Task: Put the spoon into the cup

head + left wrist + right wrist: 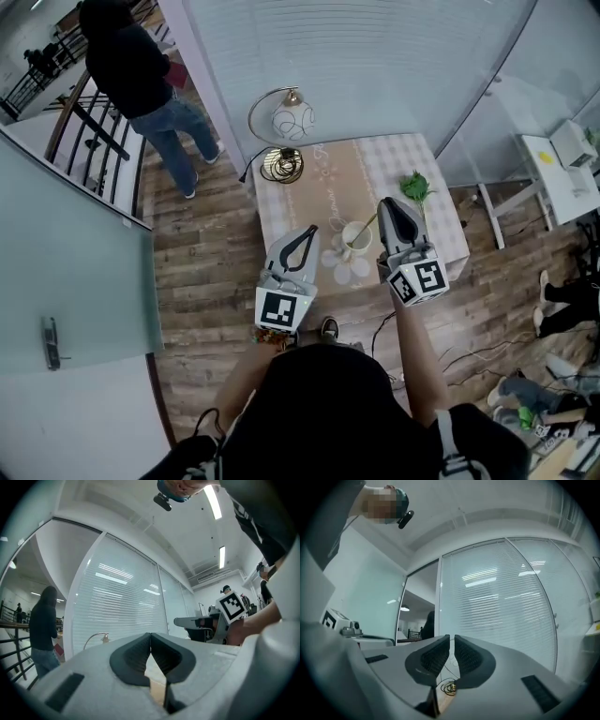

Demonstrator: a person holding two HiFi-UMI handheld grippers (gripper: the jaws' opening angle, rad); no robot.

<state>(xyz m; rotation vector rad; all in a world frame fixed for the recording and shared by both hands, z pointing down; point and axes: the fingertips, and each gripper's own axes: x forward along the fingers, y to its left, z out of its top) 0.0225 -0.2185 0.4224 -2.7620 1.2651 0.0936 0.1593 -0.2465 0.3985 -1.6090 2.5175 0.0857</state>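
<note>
The cup [357,236] stands near the middle of the frame in the head view, on a small surface [412,159] covered with a checked cloth. The spoon [368,225] is already in it, bowl down, with its handle leaning out over the rim toward the upper right.

The left tool [310,230] hangs just left of the cup, clear of it. In its own view the left tool [150,637] has its dark pads meeting at the tips, and there is nothing between them.

The right tool [386,202] sits just right of the cup, its tips close to the spoon's handle, though I can't say whether they touch it. From its own camera, the right tool [452,639] is drawn in to a thin slit and holds nothing.

At the far end of the surface, toward the top of the frame, is a lamp [292,120] with a round white shade on an arched arm. A small green plant [414,186] sits near the right edge. In the upper left corner a person in dark clothes [141,70] stands on the wooden floor beside a railing.
</note>
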